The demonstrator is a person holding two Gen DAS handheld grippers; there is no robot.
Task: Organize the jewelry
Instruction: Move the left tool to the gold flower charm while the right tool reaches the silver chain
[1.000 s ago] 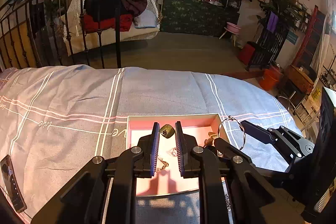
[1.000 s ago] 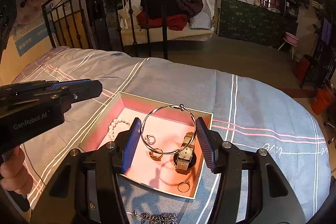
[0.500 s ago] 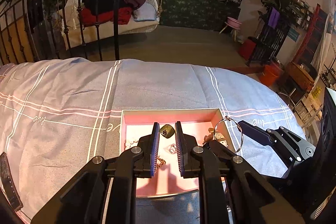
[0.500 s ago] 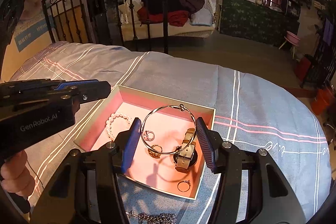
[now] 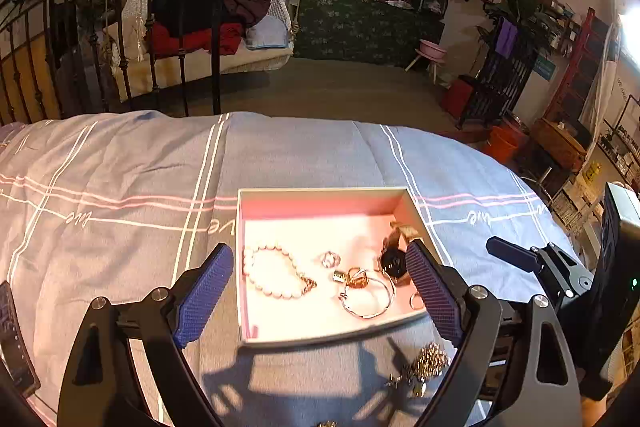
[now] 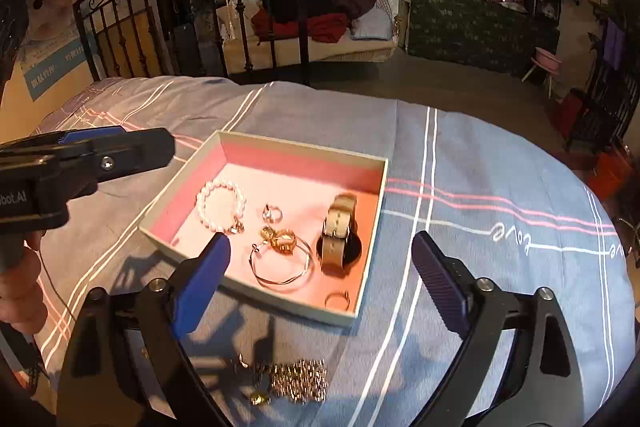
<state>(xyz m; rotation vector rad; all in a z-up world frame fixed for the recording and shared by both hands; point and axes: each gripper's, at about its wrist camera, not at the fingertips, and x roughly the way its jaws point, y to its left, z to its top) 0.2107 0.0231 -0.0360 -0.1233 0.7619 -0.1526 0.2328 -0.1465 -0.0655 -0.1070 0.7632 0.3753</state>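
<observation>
Jewelry box (image 6: 362, 309) on bedspread (image 6: 480, 155): bangle (image 6: 281, 264), watch (image 6: 338, 231), pearl bracelet (image 6: 221, 205) inside. Chain (image 6: 298, 381) outside, near edge. Left gripper (image 5: 320, 291), right gripper (image 6: 320, 283) both spread wide, holding nothing.

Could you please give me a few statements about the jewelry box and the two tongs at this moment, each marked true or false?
1. The pearl bracelet lies inside the box. True.
2. The right tongs are clamped on the thin bangle. False: they are open, and the bangle lies in the box.
3. The watch lies on the bedspread outside the box. False: it is in the box.
4. A chain lies on the bedspread outside the box. True.
5. The left tongs are open and empty. True.
</observation>
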